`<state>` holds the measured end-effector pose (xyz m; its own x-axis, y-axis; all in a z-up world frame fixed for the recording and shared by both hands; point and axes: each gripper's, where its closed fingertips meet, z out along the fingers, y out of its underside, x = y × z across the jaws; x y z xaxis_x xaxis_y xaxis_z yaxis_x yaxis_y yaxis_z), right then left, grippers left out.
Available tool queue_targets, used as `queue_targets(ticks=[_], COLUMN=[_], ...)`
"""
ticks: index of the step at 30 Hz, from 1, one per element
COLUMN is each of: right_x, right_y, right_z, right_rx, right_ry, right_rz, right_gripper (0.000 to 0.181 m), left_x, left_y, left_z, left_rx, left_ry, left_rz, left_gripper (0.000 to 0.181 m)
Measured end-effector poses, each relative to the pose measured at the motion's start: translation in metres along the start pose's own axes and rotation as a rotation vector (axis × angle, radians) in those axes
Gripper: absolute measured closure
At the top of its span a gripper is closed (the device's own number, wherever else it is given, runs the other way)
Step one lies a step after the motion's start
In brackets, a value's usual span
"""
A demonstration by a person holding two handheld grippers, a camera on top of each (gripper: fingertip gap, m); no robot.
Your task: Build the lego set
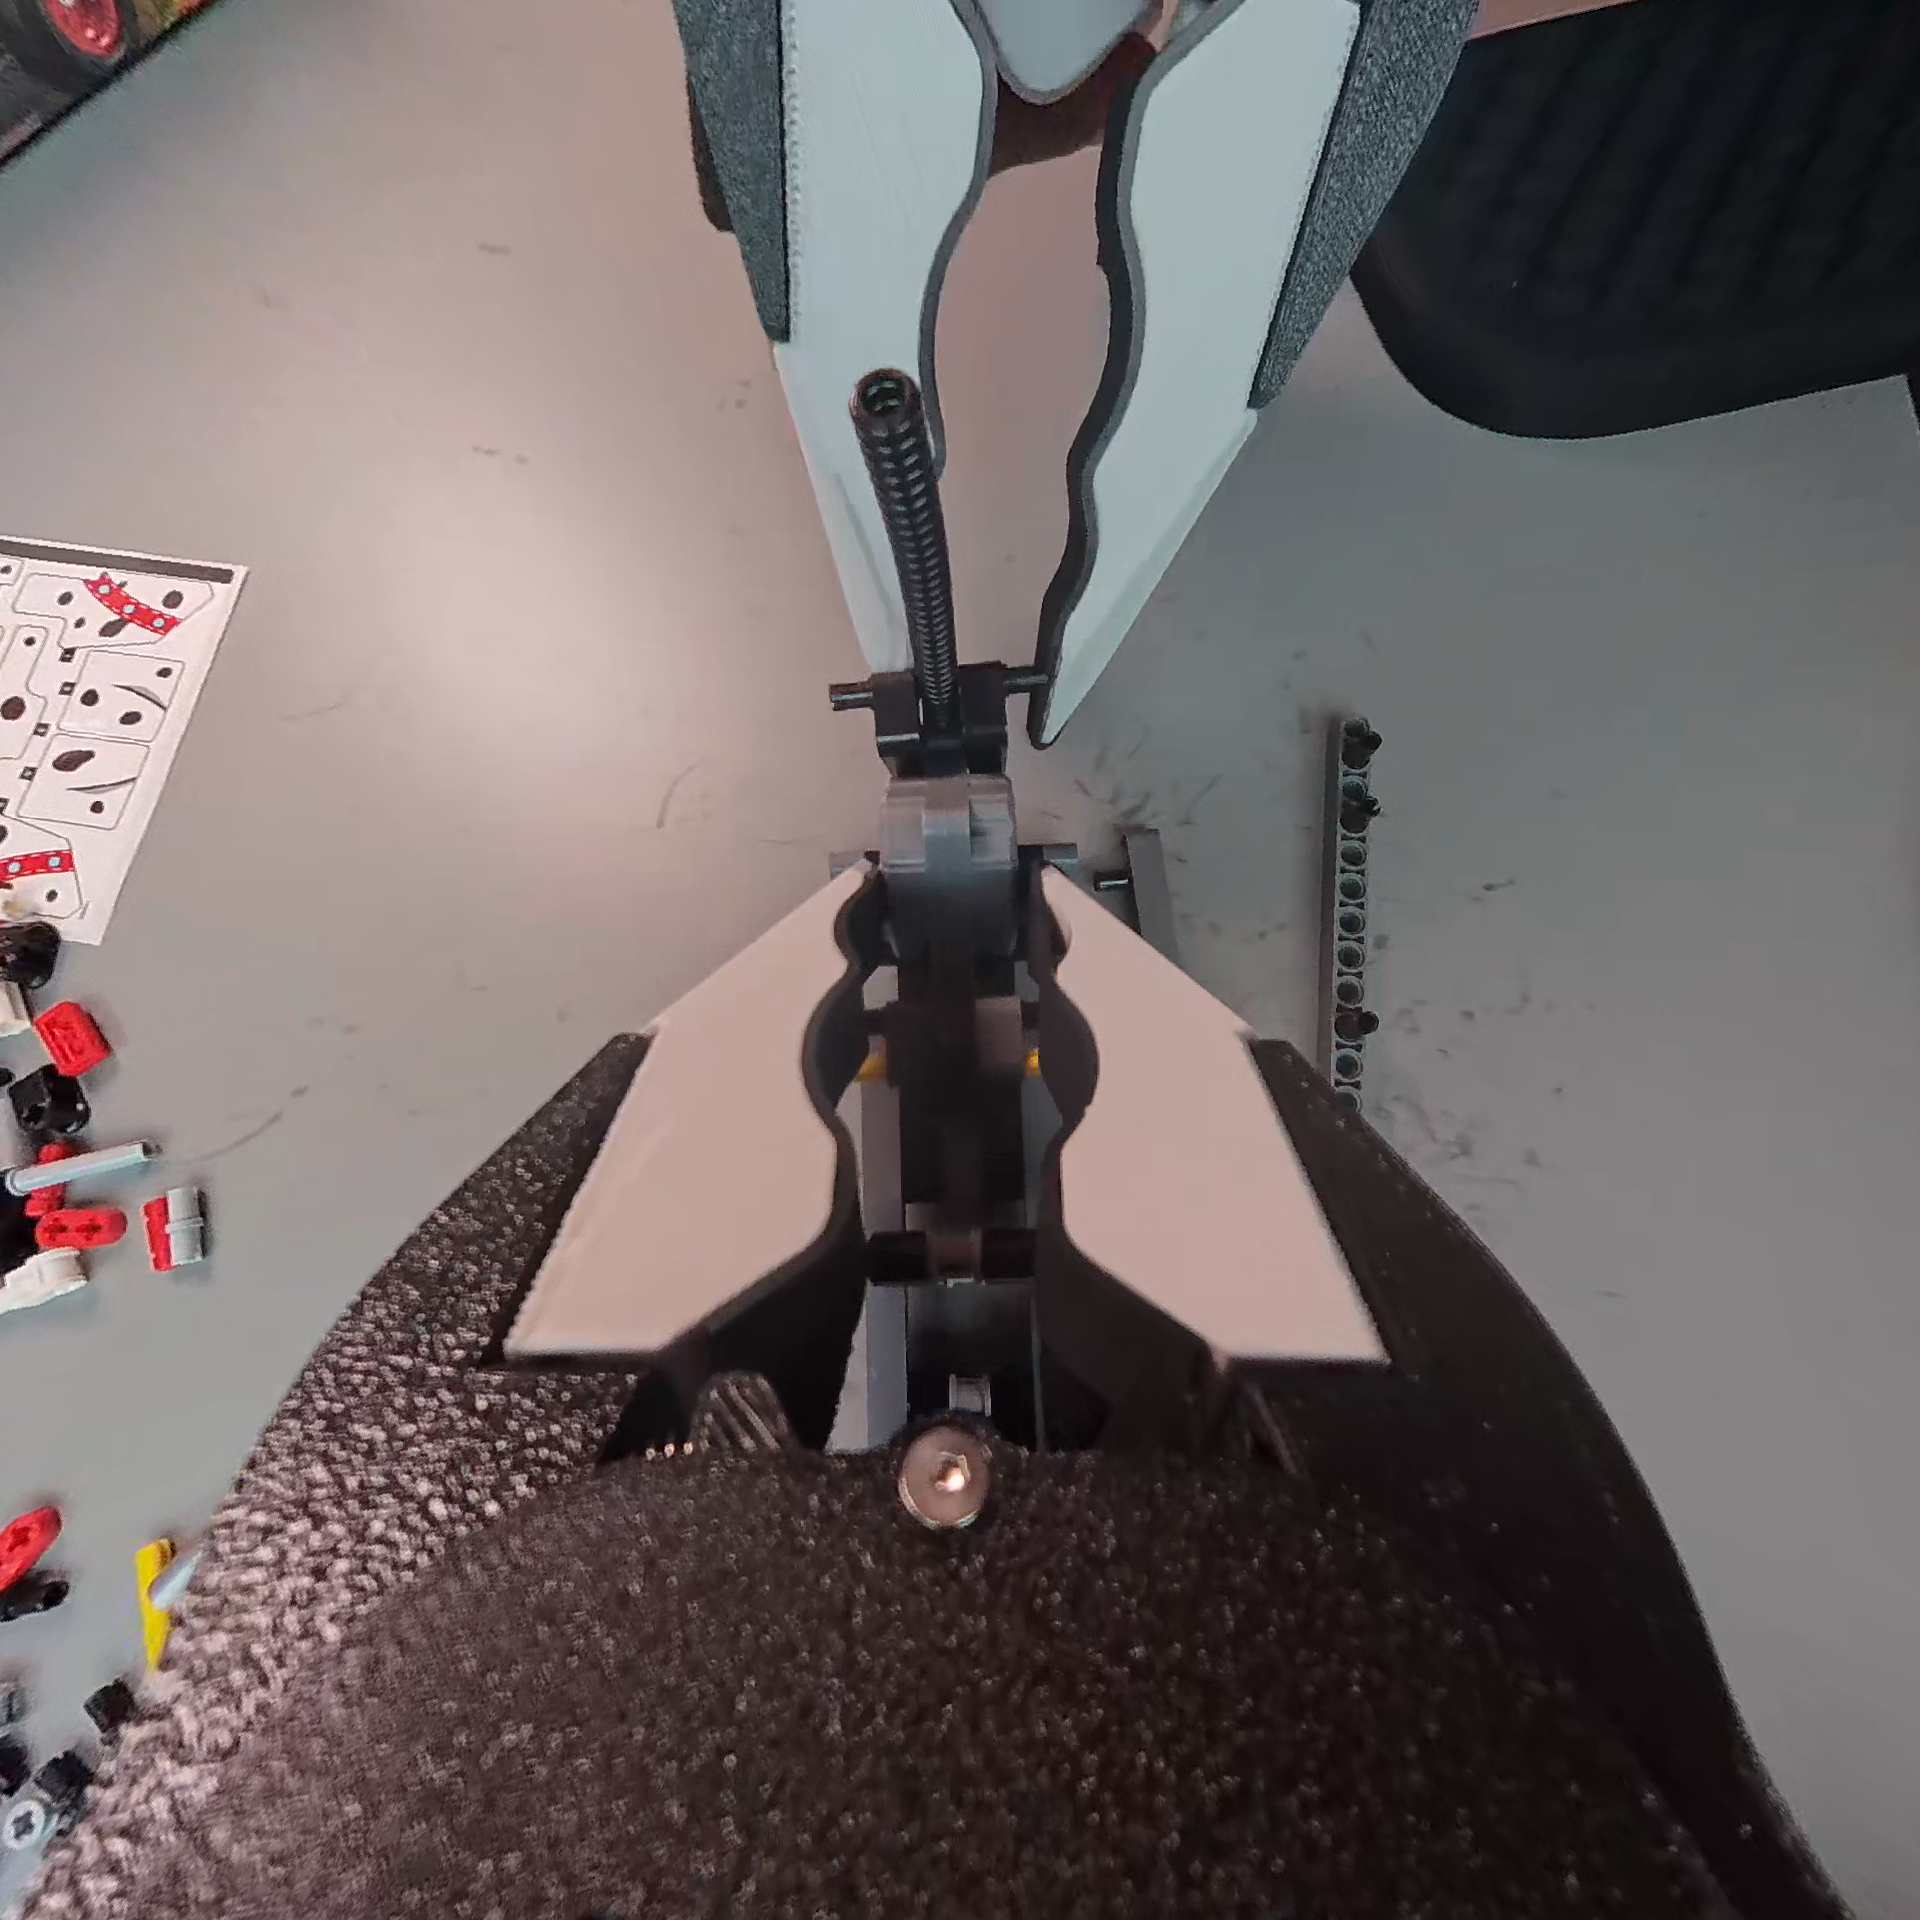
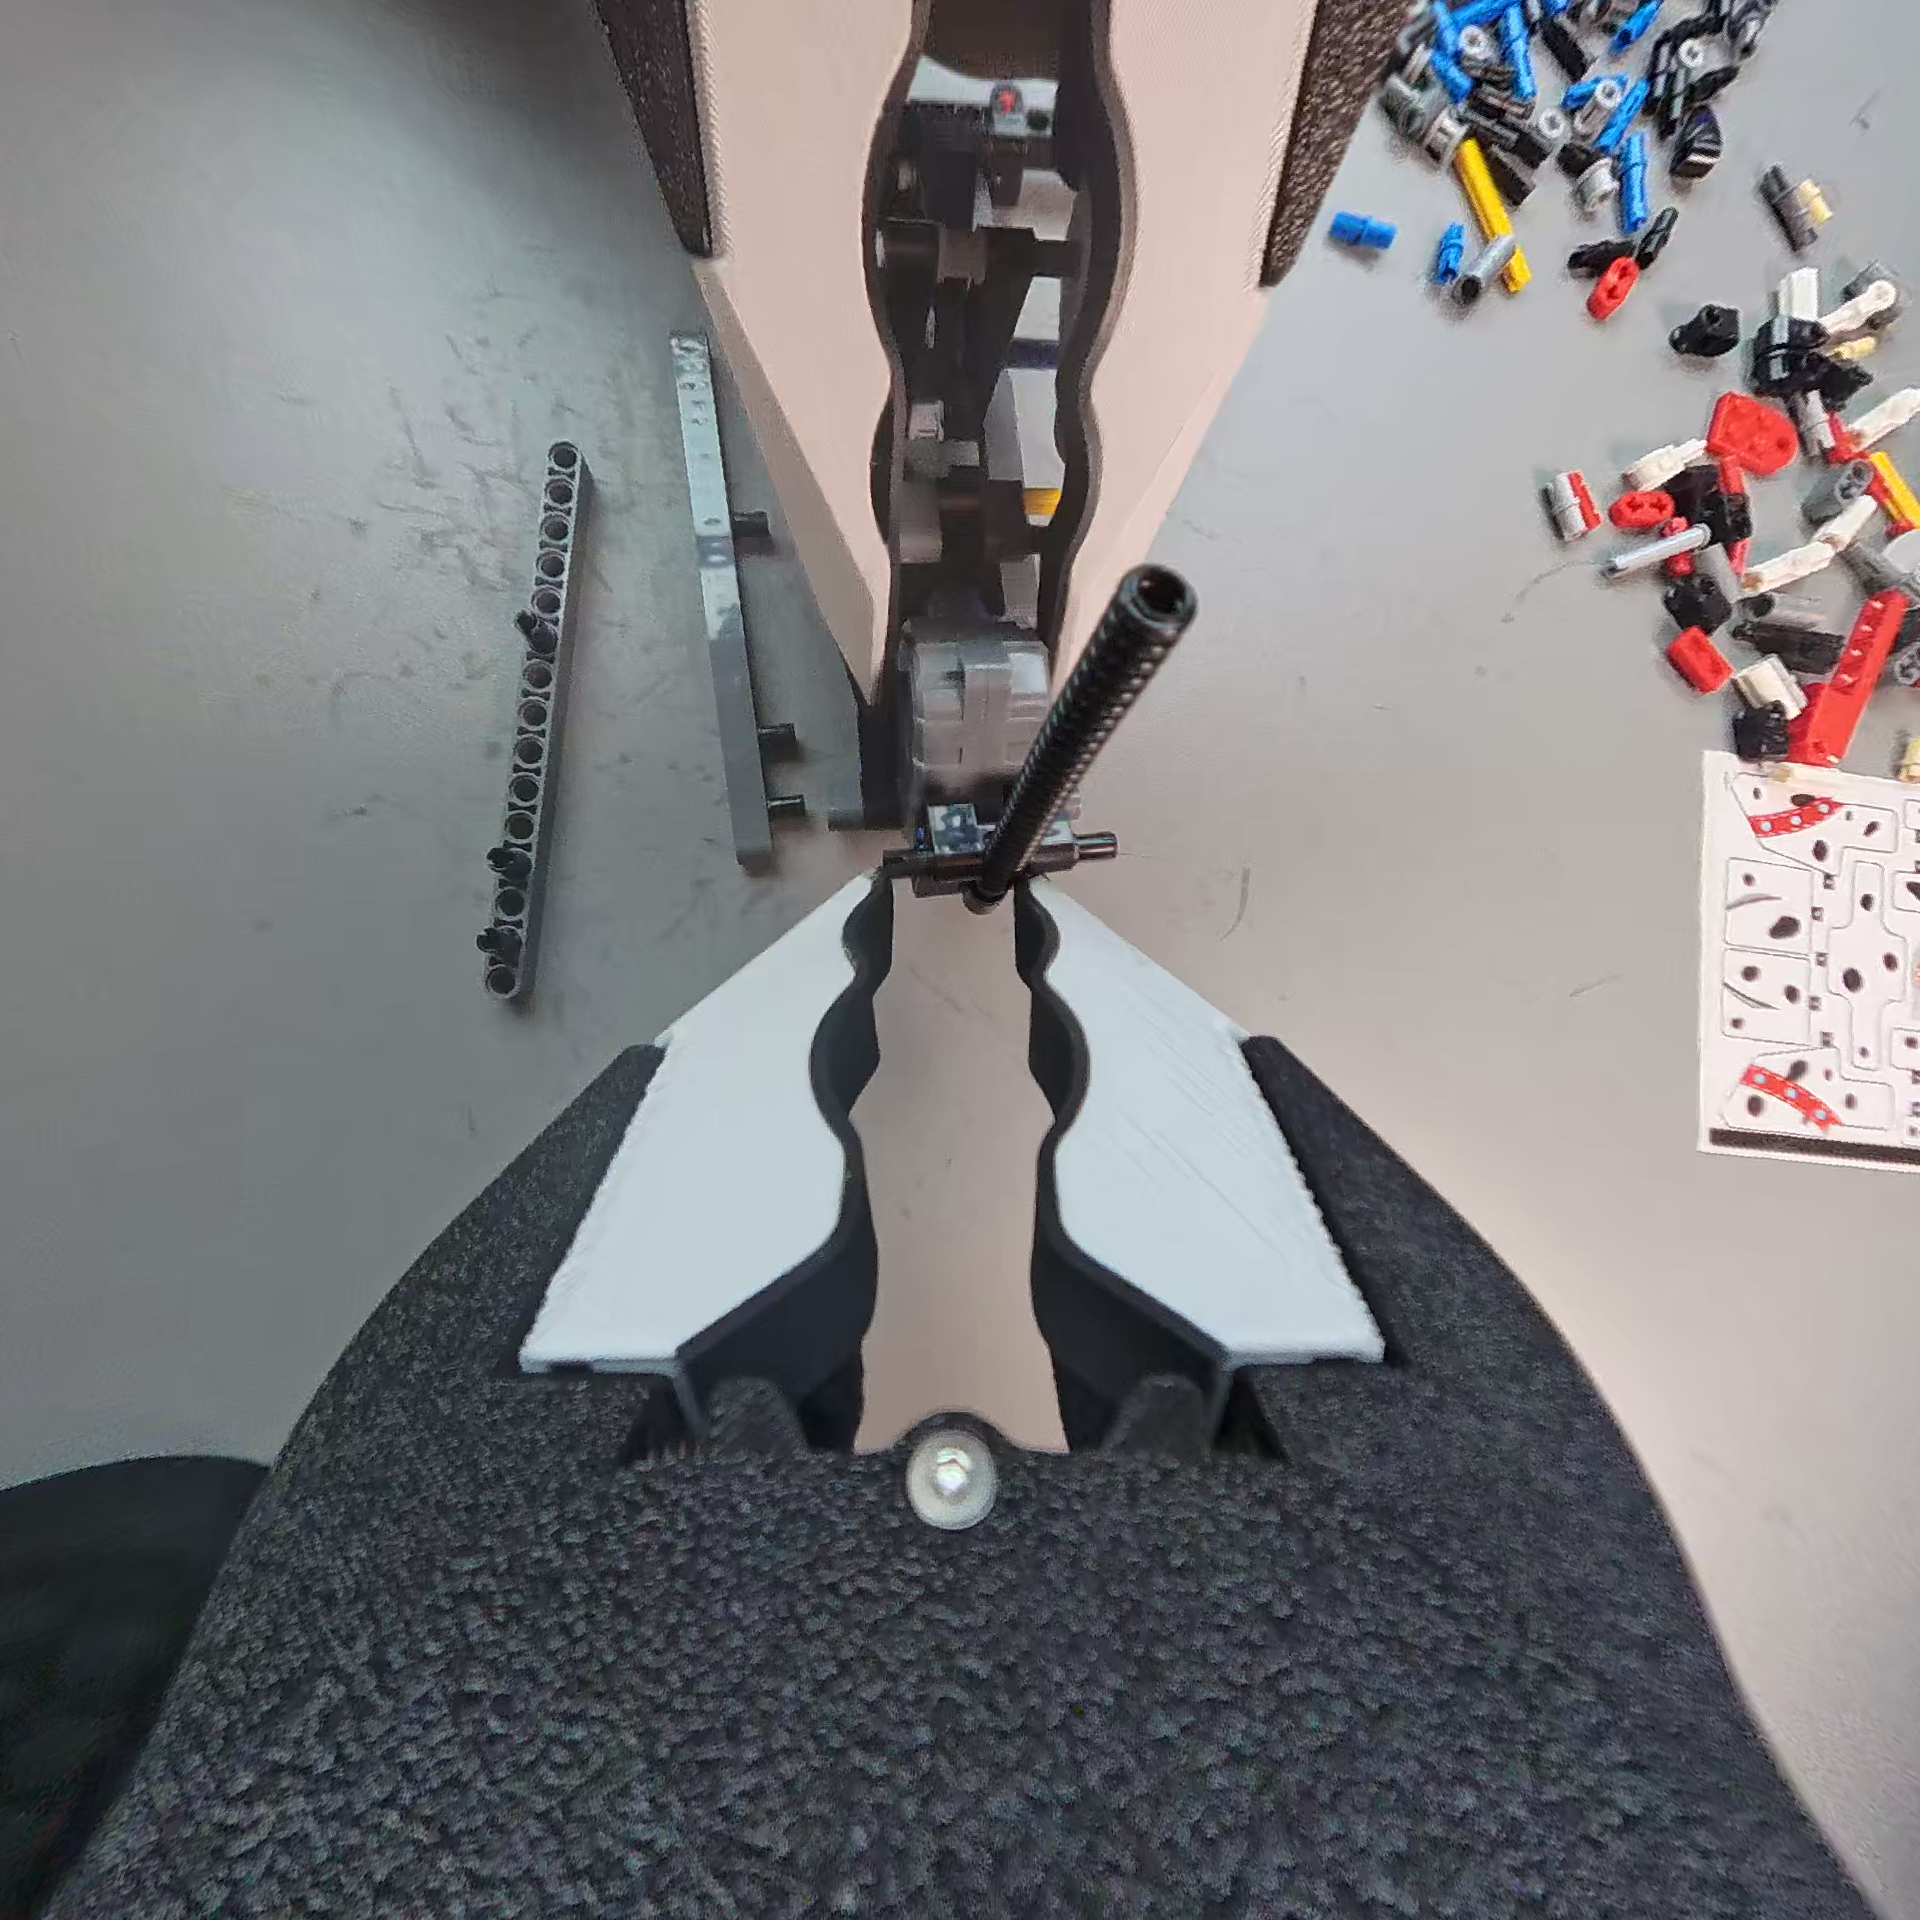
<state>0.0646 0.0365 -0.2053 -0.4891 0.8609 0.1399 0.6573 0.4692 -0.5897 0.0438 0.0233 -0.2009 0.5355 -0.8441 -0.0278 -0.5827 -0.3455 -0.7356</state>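
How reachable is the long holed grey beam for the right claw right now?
Probably not yet: the right claw straddles the base of the black ribbed hose on the assembly, so it looks busy. The holed beam itself lies uncovered on the table to its left.

Grey-black lego assembly [image 1: 945,935] held above table, ribbed black hose [image 2: 1081,727] sticking up

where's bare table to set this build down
Bare grey table stretches beyond the long holed beam, on the side away from the grippers. The other side is crowded: the loose-parts pile and the sticker sheet.
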Motion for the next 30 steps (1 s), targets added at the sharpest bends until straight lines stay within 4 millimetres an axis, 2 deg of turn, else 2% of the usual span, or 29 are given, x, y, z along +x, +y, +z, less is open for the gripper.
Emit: queue_targets(ticks=[5, 8, 10, 13, 17, 20, 21, 26, 30], right_x=[0.002, 0.003, 0.001, -0.004, -0.009, -0.008, -0.009, -0.006, -0.005], right_y=[0.001, 0.004, -0.004, -0.006, -0.01, -0.009, -0.009, -0.009, -0.011], right_z=[-0.012, -0.009, -0.007, -0.002, 0.001, 0.001, 0.0, 0.001, -0.002], right_rx=[0.184, 0.236, 0.285, 0.248, 0.167, 0.154, 0.159, 0.191, 0.216], right_ry=[-0.034, -0.055, -0.075, -0.098, -0.112, -0.099, -0.108, -0.058, -0.041], right_rz=[0.13, 0.182, 0.191, 0.142, 0.087, 0.093, 0.097, 0.114, 0.116], right_gripper=[0.153, 0.147, 0.148, 0.159, 0.159, 0.161, 0.166, 0.161, 0.161], left_x=[0.002, 0.002, 0.003, 0.006, 0.012, 0.01, 0.01, 0.007, 0.003], left_y=[0.0, 0.0, -0.001, -0.002, 0.003, 0.002, 0.003, 0.0, 0.003], left_z=[0.0, 0.0, 0.002, 0.008, 0.025, 0.025, 0.024, 0.009, -0.015], left_rx=[0.002, 0.001, -0.003, -0.022, -0.079, -0.078, -0.077, -0.037, -0.029], left_ry=[0.01, 0.017, 0.022, 0.038, 0.037, 0.041, 0.043, 0.032, 0.004], left_rz=[0.008, 0.01, 0.014, 0.023, 0.069, 0.063, 0.059, 0.025, 0.007], left_gripper=[0.152, 0.152, 0.152, 0.152, 0.152, 0.152, 0.152, 0.141, 0.143])
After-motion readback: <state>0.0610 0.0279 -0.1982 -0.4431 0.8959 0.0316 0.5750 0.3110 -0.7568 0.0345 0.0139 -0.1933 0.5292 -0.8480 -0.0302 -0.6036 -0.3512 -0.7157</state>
